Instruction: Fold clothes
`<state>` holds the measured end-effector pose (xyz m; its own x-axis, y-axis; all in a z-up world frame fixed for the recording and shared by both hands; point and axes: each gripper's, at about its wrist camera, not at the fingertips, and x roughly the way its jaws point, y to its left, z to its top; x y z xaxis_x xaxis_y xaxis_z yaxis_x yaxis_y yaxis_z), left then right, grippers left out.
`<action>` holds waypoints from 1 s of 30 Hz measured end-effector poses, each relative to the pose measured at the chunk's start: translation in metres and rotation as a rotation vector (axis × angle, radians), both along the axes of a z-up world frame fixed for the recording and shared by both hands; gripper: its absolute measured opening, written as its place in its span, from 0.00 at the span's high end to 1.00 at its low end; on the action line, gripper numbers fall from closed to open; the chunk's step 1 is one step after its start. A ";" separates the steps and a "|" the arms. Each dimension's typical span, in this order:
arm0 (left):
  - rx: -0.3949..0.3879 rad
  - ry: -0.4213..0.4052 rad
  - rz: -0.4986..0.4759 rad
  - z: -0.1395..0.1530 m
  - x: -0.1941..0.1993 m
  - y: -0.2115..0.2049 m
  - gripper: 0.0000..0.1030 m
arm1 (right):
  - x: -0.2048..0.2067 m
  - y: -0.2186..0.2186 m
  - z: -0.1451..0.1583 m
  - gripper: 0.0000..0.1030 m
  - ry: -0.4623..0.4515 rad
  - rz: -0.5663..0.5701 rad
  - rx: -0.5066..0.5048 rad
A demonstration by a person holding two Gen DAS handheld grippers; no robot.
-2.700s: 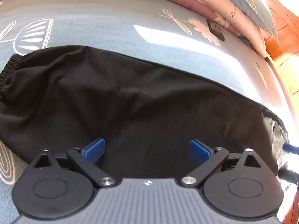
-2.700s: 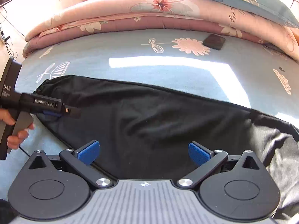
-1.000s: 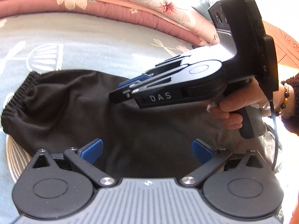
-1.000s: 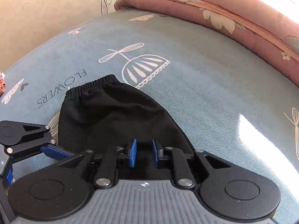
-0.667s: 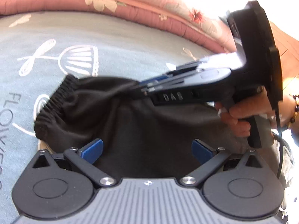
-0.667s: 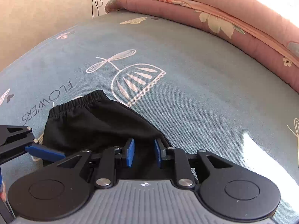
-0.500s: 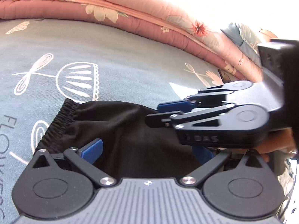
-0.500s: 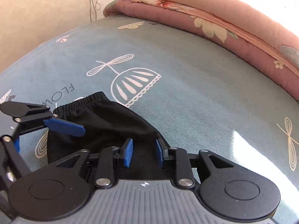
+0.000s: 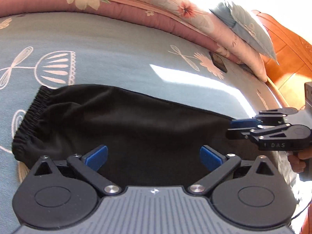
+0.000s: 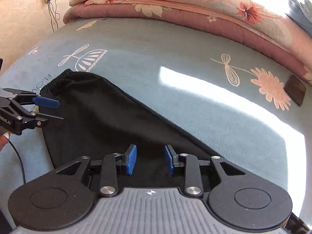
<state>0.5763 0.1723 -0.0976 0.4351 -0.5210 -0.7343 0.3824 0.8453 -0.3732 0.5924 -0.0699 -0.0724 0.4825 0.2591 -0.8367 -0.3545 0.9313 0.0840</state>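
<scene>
A black garment (image 9: 126, 120) with an elastic hem (image 9: 29, 124) lies stretched flat on the blue patterned bed sheet (image 9: 117, 48). My left gripper (image 9: 154, 155) hovers over its near edge, open wide, with nothing between the blue pads. In the right wrist view the left gripper (image 10: 59, 111) sits beside the elastic hem (image 10: 56, 80). My right gripper (image 10: 149, 159) is over the garment's (image 10: 109, 122) other end, its jaws opening with a clear gap; the cloth lies beneath them, not pinched. From the left wrist view the right gripper (image 9: 230, 129) shows at the far right, held by a hand (image 9: 298, 161).
A folded pink floral quilt (image 10: 195, 9) runs along the back of the bed, with a blue pillow (image 9: 247, 25) at its right end. A small dark flat object (image 10: 295, 92) lies on the sheet. Wooden boards (image 9: 288, 44) lie right; cables (image 10: 50, 3) trail on the floor left.
The right gripper left the elastic hem end and swept right along the garment, its jaws widening. The cloth it had lifted now lies flat and stretched out.
</scene>
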 end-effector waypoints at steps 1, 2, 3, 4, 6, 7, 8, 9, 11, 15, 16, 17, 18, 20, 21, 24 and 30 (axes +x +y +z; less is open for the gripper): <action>0.016 -0.001 -0.043 -0.002 -0.007 -0.010 0.03 | -0.004 -0.004 -0.008 0.65 0.013 -0.017 0.002; 0.050 -0.010 -0.086 -0.006 -0.015 -0.022 0.03 | -0.002 -0.006 -0.015 0.65 0.005 -0.037 -0.004; 0.084 -0.008 -0.113 -0.010 -0.021 -0.030 0.03 | 0.001 -0.007 -0.022 0.65 -0.003 -0.056 -0.010; 0.113 0.024 -0.129 -0.016 -0.025 -0.036 0.03 | 0.003 -0.009 -0.028 0.65 -0.010 -0.076 -0.015; 0.154 0.015 -0.144 -0.019 -0.036 -0.041 0.02 | 0.010 -0.010 -0.036 0.65 -0.049 -0.112 -0.047; 0.173 0.020 -0.164 -0.018 -0.041 -0.042 0.02 | 0.015 -0.011 -0.034 0.65 -0.063 -0.130 -0.059; 0.181 0.028 -0.172 -0.015 -0.043 -0.042 0.02 | 0.018 -0.015 -0.029 0.65 -0.064 -0.146 -0.046; 0.178 0.031 -0.164 -0.011 -0.046 -0.040 0.02 | 0.018 -0.021 -0.020 0.65 -0.066 -0.158 -0.017; 0.145 0.037 -0.143 -0.004 -0.048 -0.037 0.02 | 0.007 -0.028 -0.003 0.62 -0.079 -0.152 0.009; 0.093 0.021 -0.129 0.000 -0.042 -0.049 0.02 | -0.040 -0.038 0.009 0.55 -0.048 -0.119 0.032; 0.077 0.022 -0.134 -0.002 -0.040 -0.054 0.02 | -0.052 -0.039 0.004 0.55 -0.024 -0.119 0.041; 0.070 0.029 -0.136 -0.007 -0.038 -0.060 0.02 | -0.059 -0.037 -0.005 0.55 0.002 -0.120 0.037; 0.083 0.049 -0.140 -0.013 -0.037 -0.065 0.02 | -0.067 -0.036 -0.014 0.55 0.027 -0.122 0.033; 0.134 0.033 -0.156 -0.018 -0.041 -0.072 0.02 | -0.074 -0.035 -0.026 0.55 0.040 -0.137 0.027; 0.160 0.026 -0.167 -0.018 -0.045 -0.074 0.02 | -0.077 -0.036 -0.030 0.55 0.039 -0.145 0.026; 0.224 0.021 -0.192 -0.015 -0.056 -0.075 0.02 | -0.090 -0.038 -0.032 0.54 0.045 -0.173 0.014; 0.180 0.073 -0.167 0.002 -0.042 -0.089 0.02 | -0.145 -0.058 -0.025 0.42 0.047 -0.218 -0.003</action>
